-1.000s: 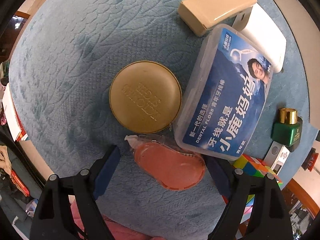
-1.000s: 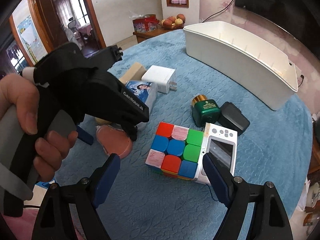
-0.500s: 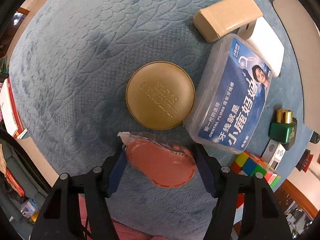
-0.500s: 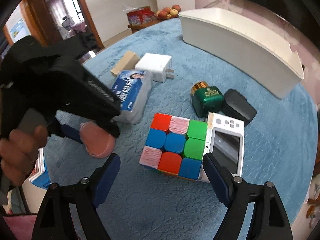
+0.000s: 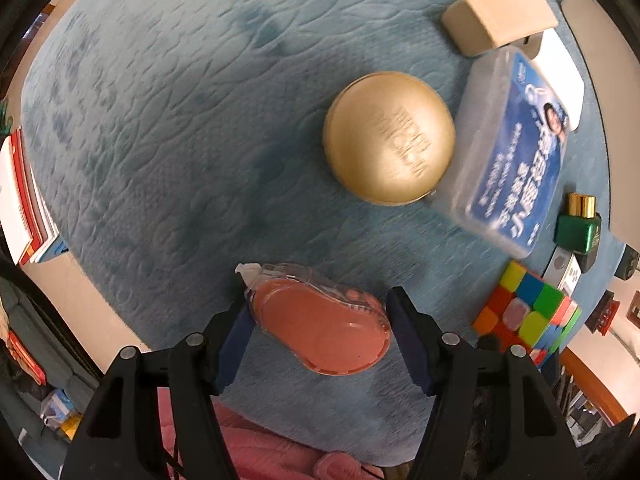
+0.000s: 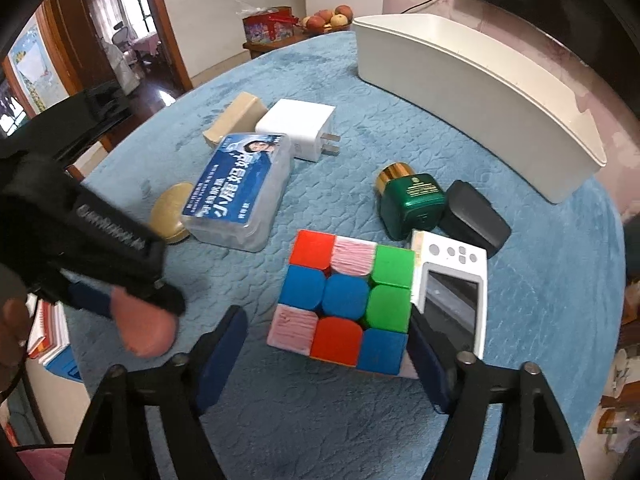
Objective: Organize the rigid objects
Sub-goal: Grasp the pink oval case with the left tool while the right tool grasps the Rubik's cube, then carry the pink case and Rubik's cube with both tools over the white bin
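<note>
Blue quilted tbl (image 6: 540, 280), cube (image 6: 344, 300), floss box (image 6: 240, 188), white bin (image 6: 480, 92)

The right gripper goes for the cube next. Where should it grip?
Grip the cube across its left and right flat faces, coming from the near side. The right gripper already straddles it, open. The white device touches its right face, so slip that finger in carefully.

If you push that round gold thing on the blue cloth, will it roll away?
Probably not. The gold case lies flat on its wide face, so it would likely slide rather than roll. The quilted blue cloth may drag on it. Its smooth domed top looks slippery to pinch, and the floss box sits close beside it.
</note>
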Action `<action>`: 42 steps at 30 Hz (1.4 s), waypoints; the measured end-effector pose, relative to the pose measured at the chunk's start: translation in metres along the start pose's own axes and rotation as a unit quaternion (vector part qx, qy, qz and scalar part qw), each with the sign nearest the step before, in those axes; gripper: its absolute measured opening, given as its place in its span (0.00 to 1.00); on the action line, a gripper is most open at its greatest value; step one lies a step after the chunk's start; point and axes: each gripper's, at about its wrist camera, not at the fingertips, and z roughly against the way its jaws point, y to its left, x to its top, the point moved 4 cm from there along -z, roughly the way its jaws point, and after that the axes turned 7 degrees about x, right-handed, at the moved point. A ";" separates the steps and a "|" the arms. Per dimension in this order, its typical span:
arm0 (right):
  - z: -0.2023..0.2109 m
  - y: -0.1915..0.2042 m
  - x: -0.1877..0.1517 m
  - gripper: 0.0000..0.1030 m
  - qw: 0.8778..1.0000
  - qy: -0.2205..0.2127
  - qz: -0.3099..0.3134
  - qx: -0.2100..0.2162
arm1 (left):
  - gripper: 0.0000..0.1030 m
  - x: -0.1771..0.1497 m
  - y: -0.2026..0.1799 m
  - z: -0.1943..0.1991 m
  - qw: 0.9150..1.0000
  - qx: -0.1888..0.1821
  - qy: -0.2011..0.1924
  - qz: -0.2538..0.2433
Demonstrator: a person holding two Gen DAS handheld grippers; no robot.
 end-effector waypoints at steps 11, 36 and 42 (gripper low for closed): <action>0.004 0.001 -0.004 0.58 1.000 0.015 0.009 -0.018 | 0.67 -0.027 0.044 -0.014 1.000 -0.006 0.025 -0.014; 0.029 0.090 0.035 0.55 0.998 0.016 -0.034 0.057 | 0.67 0.025 0.161 0.052 0.996 0.034 0.009 -0.086; 0.056 0.102 0.071 0.55 0.998 -0.035 -0.015 0.055 | 0.67 0.044 0.150 0.104 0.990 0.036 -0.044 -0.132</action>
